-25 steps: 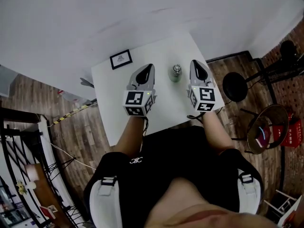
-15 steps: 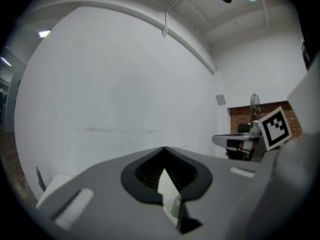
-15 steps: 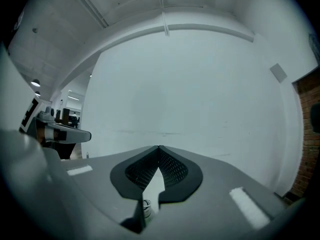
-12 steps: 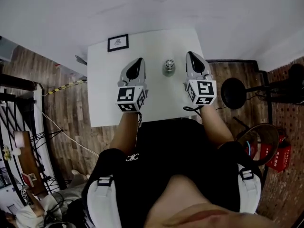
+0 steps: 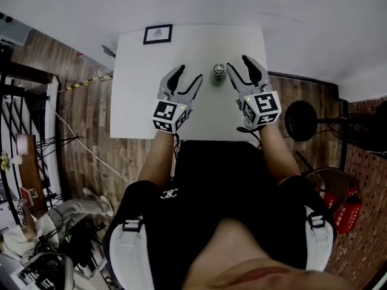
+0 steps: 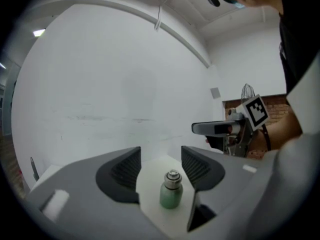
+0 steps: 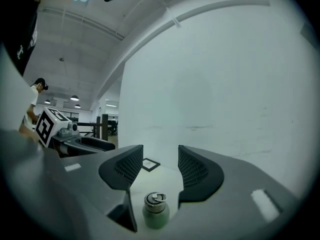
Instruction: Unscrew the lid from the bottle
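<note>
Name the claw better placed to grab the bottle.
Probably the right claw: it sits closest to the bottle; the left claw stands farther off. Both have just opened, gripping nothing.

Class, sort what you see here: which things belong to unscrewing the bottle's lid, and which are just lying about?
For the job: small green bottle; its silver metal lid; left gripper and right gripper, fingers just opened, nothing gripped between them.
Lying about: black-framed card on the white table; black round stool.
</note>
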Tool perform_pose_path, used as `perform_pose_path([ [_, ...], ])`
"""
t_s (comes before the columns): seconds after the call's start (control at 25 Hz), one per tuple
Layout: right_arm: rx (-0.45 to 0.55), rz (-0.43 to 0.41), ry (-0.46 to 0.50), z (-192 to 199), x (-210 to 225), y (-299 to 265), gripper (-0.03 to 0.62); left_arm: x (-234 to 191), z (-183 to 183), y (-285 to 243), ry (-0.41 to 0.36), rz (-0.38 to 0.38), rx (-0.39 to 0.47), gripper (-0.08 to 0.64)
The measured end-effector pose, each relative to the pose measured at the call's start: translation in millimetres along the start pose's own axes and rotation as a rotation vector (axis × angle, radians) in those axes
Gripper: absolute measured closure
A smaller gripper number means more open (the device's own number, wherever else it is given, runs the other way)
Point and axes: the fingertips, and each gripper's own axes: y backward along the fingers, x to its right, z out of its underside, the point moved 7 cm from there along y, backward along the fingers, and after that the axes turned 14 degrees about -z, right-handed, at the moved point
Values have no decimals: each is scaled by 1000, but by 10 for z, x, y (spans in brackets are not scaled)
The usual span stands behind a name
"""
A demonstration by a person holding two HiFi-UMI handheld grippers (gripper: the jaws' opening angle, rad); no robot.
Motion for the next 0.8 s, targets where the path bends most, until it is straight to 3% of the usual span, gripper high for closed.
perform_pose_path([
  [0.32,-137,-69,44,436,-153,-170,377,248,521,-128,-63,73,-118,275],
  [0.8,-275,-47,-52,1030,-56,-303,377,501,1082,-491,-2,185,-148,215],
])
